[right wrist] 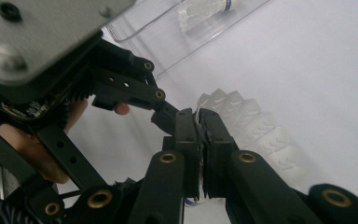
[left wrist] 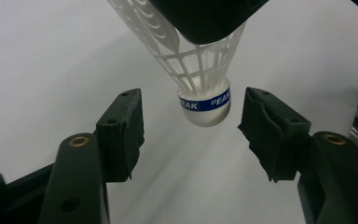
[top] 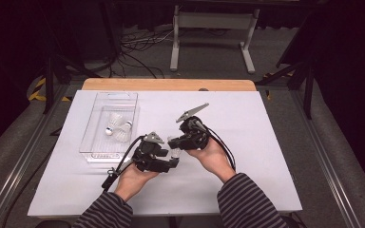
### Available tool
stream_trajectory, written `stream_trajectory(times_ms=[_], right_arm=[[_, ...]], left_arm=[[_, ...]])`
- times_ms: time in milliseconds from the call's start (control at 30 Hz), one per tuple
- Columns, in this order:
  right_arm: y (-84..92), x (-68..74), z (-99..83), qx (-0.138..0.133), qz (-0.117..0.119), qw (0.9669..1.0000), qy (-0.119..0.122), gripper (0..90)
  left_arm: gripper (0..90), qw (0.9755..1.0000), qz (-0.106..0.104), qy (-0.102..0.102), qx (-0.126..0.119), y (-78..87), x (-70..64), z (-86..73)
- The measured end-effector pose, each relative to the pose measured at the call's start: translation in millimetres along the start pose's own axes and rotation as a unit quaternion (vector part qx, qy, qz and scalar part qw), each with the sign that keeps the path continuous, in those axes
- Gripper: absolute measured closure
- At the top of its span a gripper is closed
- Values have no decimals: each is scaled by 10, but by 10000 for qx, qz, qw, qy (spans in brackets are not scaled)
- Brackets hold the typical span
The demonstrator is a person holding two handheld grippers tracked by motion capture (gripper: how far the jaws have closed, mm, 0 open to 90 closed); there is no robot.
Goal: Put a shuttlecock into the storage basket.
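Note:
A white plastic shuttlecock [top: 174, 151] hangs above the white table between both hands. My right gripper [right wrist: 198, 116] is shut on the rim of its skirt [right wrist: 256, 130], holding it cork down. In the left gripper view the cork [left wrist: 205, 105], with a blue band reading PEAK, sits between the two black jaws of my left gripper [left wrist: 193, 112]. Both pads stand clear of the cork with a gap on each side, so that gripper is open. In the high view my left gripper [top: 170, 162] is just below and left of my right gripper [top: 175, 142].
A clear plastic tray [top: 89, 142] lies at the table's left with two more shuttlecocks [top: 116, 126] in it. The white table cover [top: 247, 156] ends at a wooden edge [top: 171, 84] at the back. Cables trail from both grippers.

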State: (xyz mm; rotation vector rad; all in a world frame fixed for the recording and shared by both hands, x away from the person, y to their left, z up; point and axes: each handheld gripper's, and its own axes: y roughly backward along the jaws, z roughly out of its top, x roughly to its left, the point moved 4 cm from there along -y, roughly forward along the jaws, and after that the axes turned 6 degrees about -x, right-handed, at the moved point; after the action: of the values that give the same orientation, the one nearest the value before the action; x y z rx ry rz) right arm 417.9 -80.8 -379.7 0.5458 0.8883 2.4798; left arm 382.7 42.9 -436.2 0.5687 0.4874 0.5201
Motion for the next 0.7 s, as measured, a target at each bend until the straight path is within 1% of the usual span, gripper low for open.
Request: stream_trajectory(times_ms=[33,67,133,200,300,367,467,700], right_arm=[[2,-3,1,-11,8,10000,-7,869],[4,-3,0,-11,11,10000,-16,869],[4,0,-2,0,12,10000,-11,869],[3,5,0,-15,34,10000,-14,869],[-2,10,1,-28,52,10000,-17,869],[-8,16,0,-31,73,10000,-19,869],[-12,21,0,-32,89,10000,-18,868],[-10,23,2,-63,115,9999,-42,868]], left_arm=[[413,10000,7,21,14,-7,-4,0],[419,10000,8,-18,-6,-20,3,5],[433,10000,-11,11,0,-36,0,6],[452,10000,3,-12,14,-47,5,8],[482,10000,-51,3,4,-68,8,8],[500,10000,-41,-37,10,-72,15,12],[529,10000,-68,10,17,-77,13,8],[593,10000,-89,-13,14,-72,22,11]])
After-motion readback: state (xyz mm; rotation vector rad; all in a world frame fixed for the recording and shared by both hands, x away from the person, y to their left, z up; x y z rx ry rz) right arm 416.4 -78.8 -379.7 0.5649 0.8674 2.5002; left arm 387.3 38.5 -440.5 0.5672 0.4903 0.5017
